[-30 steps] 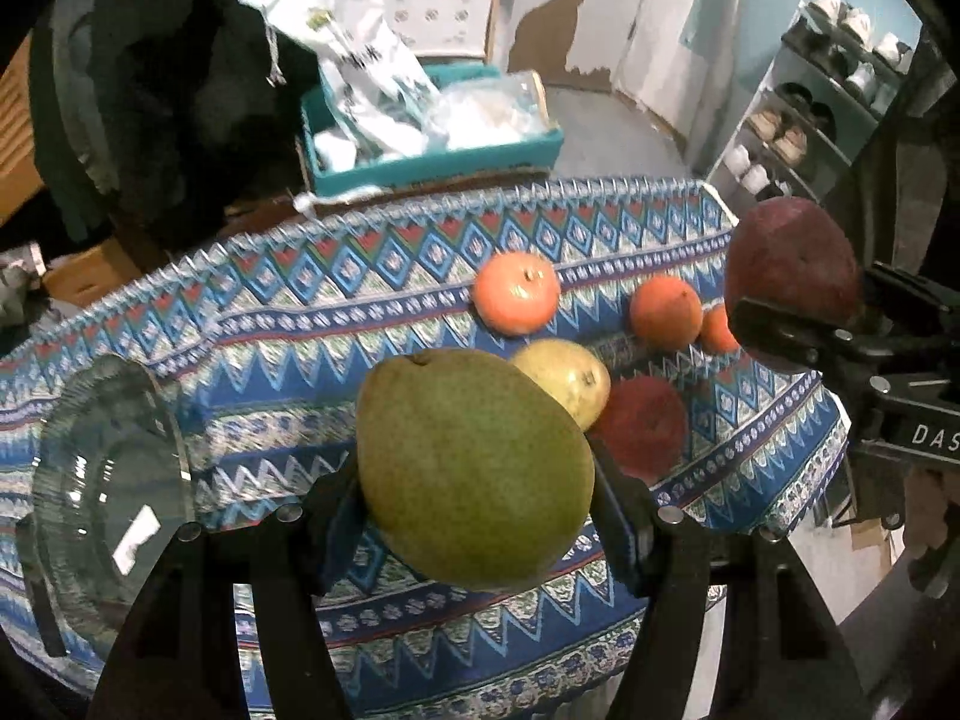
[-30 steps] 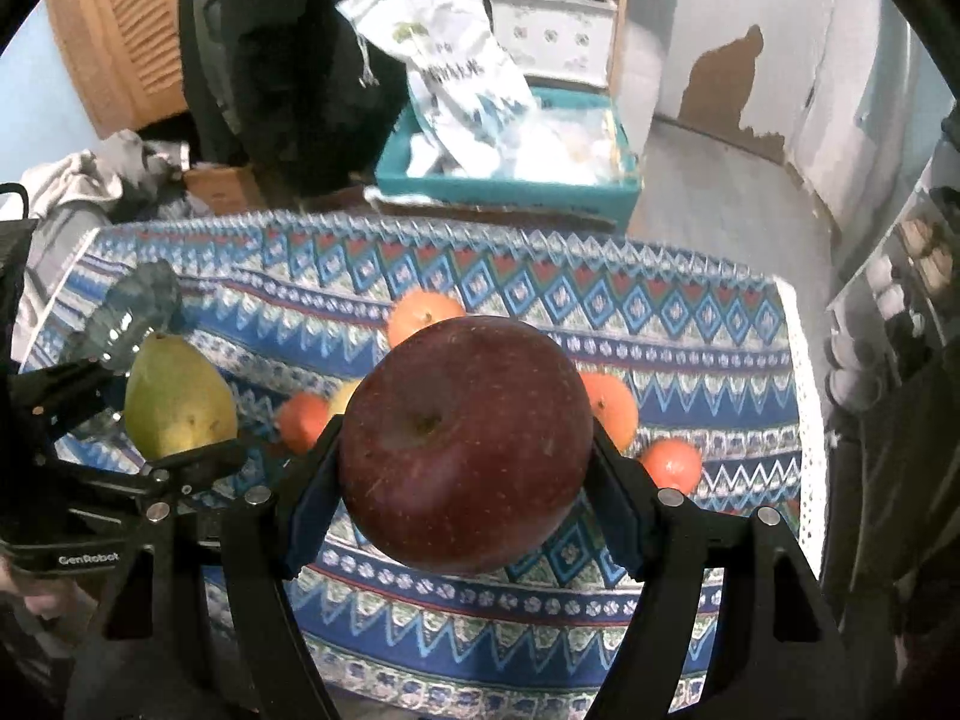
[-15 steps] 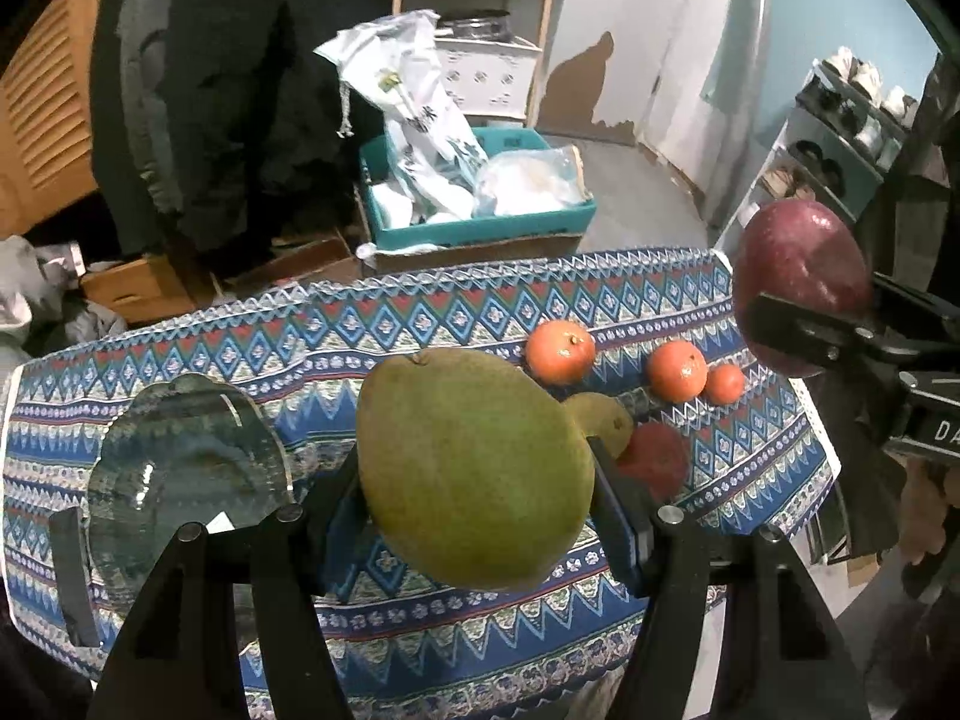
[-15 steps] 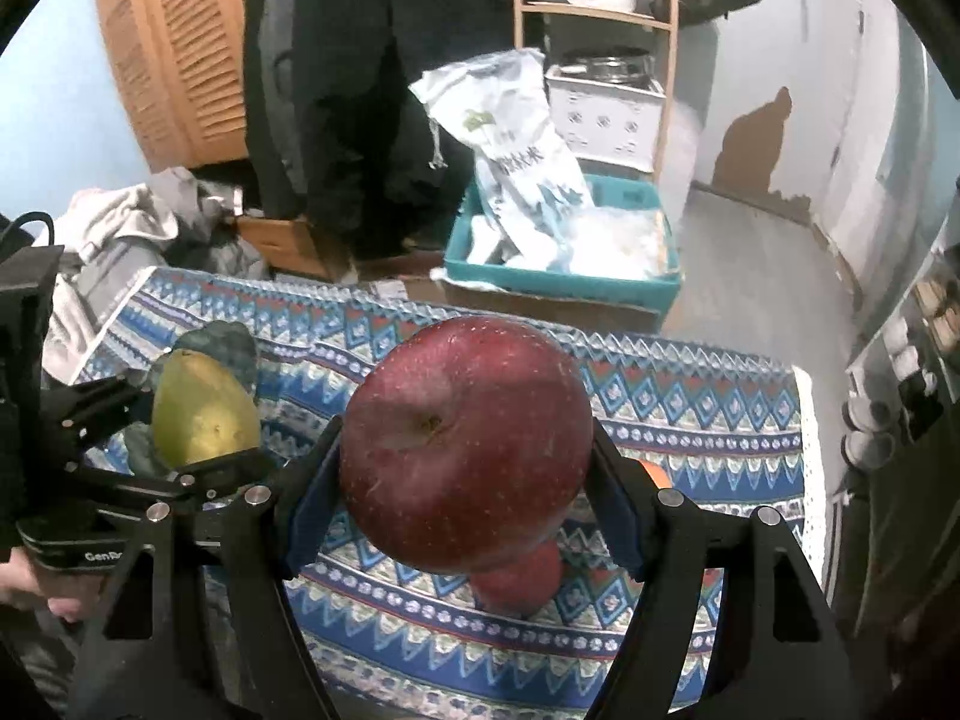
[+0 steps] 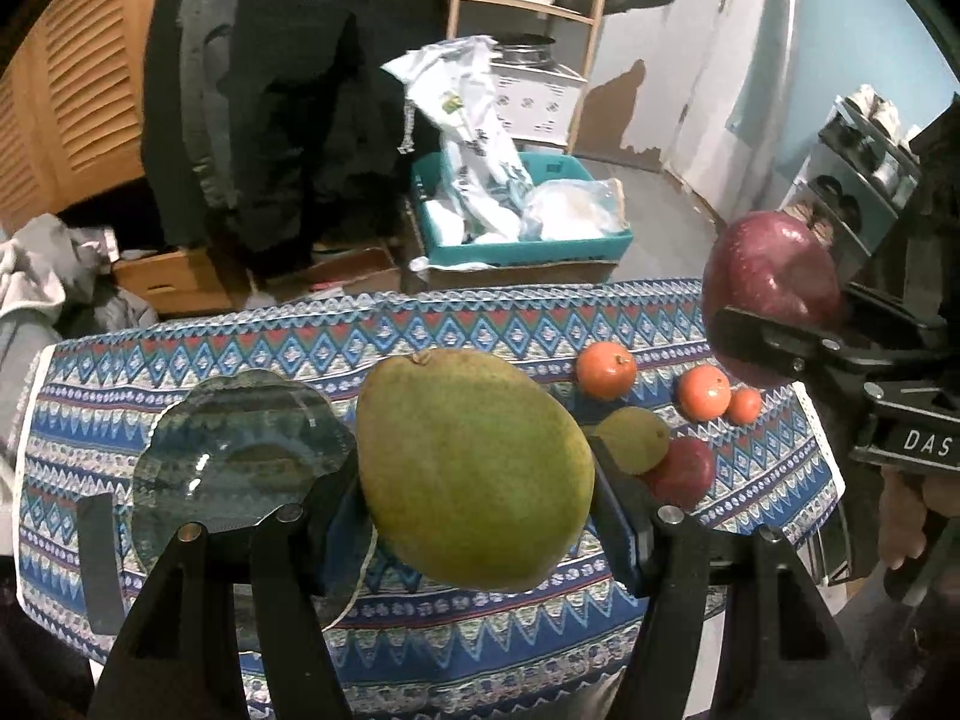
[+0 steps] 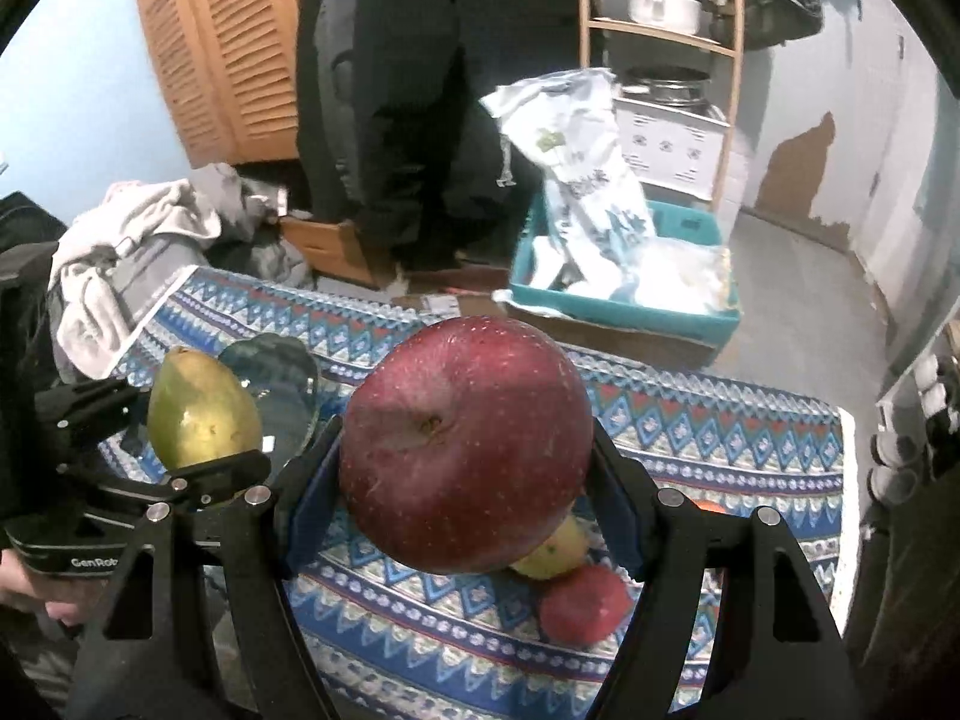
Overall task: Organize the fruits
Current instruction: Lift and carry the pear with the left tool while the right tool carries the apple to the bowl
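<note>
Green-yellow pear sits clamped in our left gripper; dark red apple is pinched in our right gripper. Vs a sec ago both are higher, w/ more of the blue zigzag tablecloth and room in view. Clear scalloped glass plate lies near the cloth's left edge, w/ bare cloth betw. it and the loose fruit at right.

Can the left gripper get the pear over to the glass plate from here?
Probably yes. The left gripper holds the pear above the cloth, and the glass plate lies close by, empty, with nothing between.
</note>
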A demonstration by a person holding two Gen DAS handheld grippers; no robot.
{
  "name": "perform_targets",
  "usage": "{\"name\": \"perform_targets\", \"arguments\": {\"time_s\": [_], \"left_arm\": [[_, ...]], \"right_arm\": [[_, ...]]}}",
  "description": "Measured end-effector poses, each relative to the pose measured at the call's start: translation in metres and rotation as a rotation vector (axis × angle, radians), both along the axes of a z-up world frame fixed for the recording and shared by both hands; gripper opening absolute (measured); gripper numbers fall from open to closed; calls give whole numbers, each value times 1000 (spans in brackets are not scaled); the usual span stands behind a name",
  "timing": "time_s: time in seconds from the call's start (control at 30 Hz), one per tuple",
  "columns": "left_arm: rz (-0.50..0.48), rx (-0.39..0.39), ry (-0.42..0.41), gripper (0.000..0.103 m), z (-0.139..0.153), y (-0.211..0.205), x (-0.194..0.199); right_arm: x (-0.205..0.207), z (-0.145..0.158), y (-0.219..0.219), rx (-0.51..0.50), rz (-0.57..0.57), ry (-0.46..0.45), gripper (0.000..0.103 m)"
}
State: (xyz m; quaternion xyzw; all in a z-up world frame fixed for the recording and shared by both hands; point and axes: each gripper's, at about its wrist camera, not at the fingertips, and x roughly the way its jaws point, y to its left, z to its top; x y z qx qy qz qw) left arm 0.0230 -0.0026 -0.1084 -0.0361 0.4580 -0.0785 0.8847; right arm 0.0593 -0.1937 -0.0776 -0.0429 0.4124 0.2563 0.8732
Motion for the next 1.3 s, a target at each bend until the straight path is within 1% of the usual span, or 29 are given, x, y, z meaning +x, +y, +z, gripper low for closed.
{"name": "perform_targets", "arguments": {"time_s": [0.2, 0.53, 0.63, 0.8, 1.07, 1.3], "left_arm": [[54, -2, 10, 68, -3, 28, -3], [125, -6, 12, 68, -12, 72, -9], [150, -13, 22, 68, -16, 87, -11], [180, -10, 23, 68, -23, 108, -14], [245, 0, 81, 68, -52, 141, -15], [280, 1, 113, 68, -70, 161, -19]], "right_arm": [[3, -1, 31, -3, 50, 4, 74], [11, -11, 84, 2, 122, 35, 74], [15, -16, 101, 25, 145, 62, 74], [21, -24, 125, 24, 169, 94, 74], [28, -42, 165, 11, 206, 144, 74], [30, -68, 200, -18, 249, 193, 74]]}}
